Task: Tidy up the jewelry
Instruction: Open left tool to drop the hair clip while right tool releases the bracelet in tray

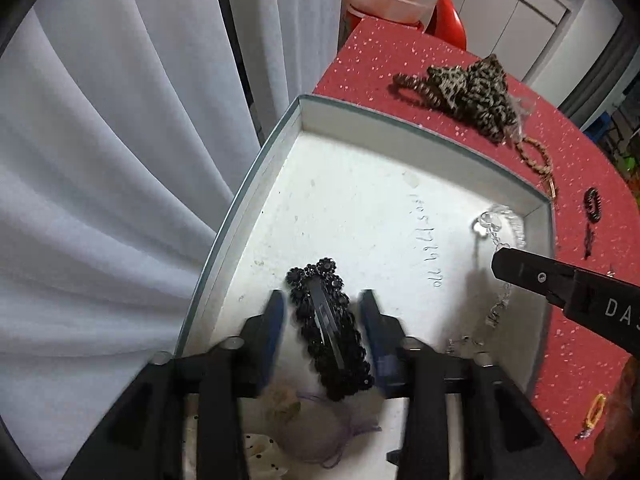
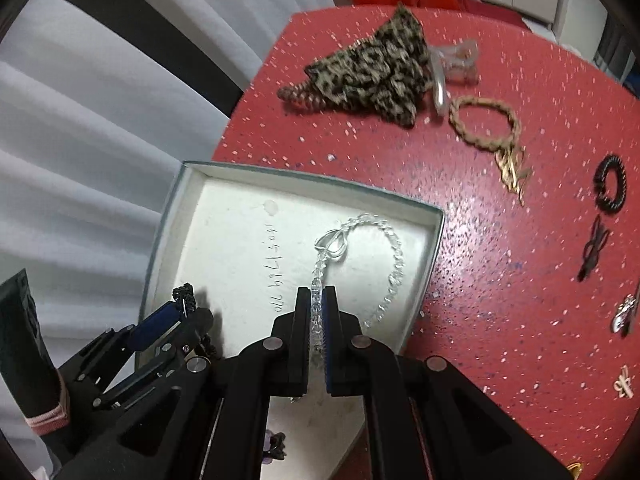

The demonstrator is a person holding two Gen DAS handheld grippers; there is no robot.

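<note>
A white open box sits on the red speckled table. My left gripper is open over the box, its fingers either side of a black beaded hair clip that lies between them. My right gripper is shut on a clear crystal bead necklace, whose loop hangs into the box. The right gripper also shows in the left wrist view, above the necklace. The left gripper shows at the box's left side in the right wrist view.
On the table beyond the box lie a leopard-print scrunchie, a braided tan bracelet, a black spiral hair tie, a clear claw clip and several small pieces at the right edge. White curtains hang left.
</note>
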